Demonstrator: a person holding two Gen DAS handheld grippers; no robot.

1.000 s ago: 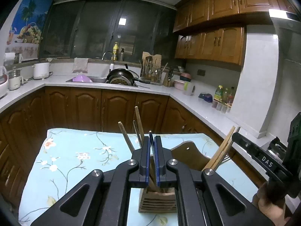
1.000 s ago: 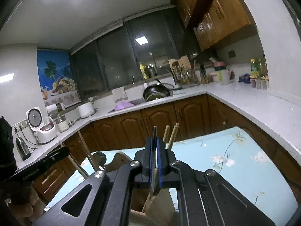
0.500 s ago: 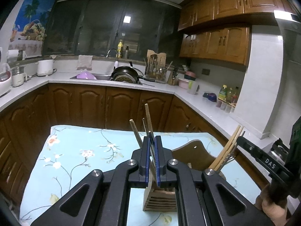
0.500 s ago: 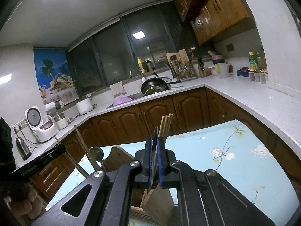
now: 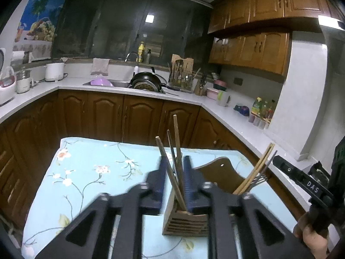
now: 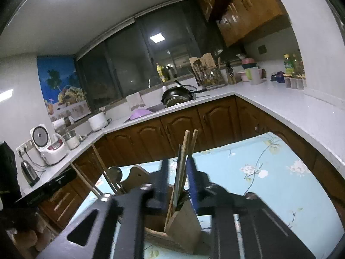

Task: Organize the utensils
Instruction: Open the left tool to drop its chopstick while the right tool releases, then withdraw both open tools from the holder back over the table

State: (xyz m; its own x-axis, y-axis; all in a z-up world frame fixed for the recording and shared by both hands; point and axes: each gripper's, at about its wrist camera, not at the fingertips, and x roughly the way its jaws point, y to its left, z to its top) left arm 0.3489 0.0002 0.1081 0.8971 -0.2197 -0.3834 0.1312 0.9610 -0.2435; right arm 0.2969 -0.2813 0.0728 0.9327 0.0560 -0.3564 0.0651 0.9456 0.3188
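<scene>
Inside wooden holder (image 5: 185,220), chopsticks (image 5: 177,151) near-upright, tips up

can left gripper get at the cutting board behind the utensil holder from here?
Probably not directly. The left gripper has its opening fingers either side of chopsticks standing in the wooden holder, and that holder sits between it and the cutting board. It would need to go around.

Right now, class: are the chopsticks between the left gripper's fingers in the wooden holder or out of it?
In: the chopsticks stand leaning in the wooden holder.
</scene>
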